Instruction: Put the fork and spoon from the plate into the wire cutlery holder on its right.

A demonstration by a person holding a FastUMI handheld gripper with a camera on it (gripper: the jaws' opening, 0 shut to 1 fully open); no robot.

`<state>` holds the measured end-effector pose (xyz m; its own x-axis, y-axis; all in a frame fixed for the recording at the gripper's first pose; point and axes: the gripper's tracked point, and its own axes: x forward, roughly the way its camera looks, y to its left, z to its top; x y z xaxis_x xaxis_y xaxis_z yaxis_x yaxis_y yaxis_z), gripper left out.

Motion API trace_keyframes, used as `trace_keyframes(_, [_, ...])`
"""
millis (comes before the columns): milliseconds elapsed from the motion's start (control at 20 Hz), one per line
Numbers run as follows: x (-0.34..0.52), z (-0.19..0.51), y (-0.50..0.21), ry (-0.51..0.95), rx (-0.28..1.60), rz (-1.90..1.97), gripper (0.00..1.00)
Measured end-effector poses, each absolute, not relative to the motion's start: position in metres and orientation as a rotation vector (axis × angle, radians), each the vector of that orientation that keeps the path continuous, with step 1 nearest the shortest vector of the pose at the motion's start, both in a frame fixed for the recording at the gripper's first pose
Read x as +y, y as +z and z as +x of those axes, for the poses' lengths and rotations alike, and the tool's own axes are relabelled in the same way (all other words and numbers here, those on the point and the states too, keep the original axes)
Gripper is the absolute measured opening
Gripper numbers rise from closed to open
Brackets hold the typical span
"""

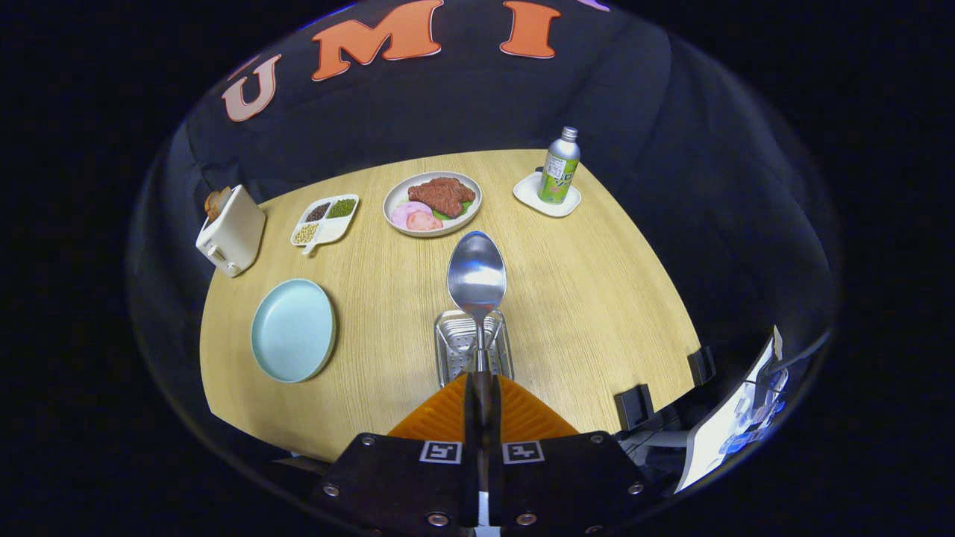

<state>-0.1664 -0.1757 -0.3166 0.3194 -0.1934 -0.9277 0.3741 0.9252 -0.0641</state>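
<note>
Gripper (477, 388) pinches the spoon (477, 272) by its handle at lower centre, above the wire holder (456, 347); polished steel looks stiff, light, slippery, so hold mid-handle

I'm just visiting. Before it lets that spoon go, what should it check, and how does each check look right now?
1. Gripper shut on the shiny metal spoon: ok.
2. Spoon above the silver wire cutlery holder: ok, it seems.
3. Handle low enough inside the holder: cannot tell.
4. Fork already in the holder: cannot tell.
5. Pale blue round plate is left of the holder, with no cutlery on it: ok.
</note>
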Motion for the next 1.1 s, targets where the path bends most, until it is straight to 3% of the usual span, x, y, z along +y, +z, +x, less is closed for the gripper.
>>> trace_keyframes(400, [-0.163,-0.188,-0.346,-0.272,1.301,0.145,0.05])
trace_keyframes(600, [-0.166,-0.187,-0.349,-0.261,1.307,0.124,0.1])
trace_keyframes(750, [-0.168,-0.172,-0.338,-0.25,1.258,0.143,0.2])
trace_keyframes(900, [-0.174,-0.145,-0.311,-0.247,1.13,0.141,0.23])
trace_keyframes(1000, [-0.178,-0.123,-0.284,-0.246,1.01,0.124,0.3])
trace_keyframes(1100, [-0.183,-0.1,-0.253,-0.251,0.879,0.099,0.49])
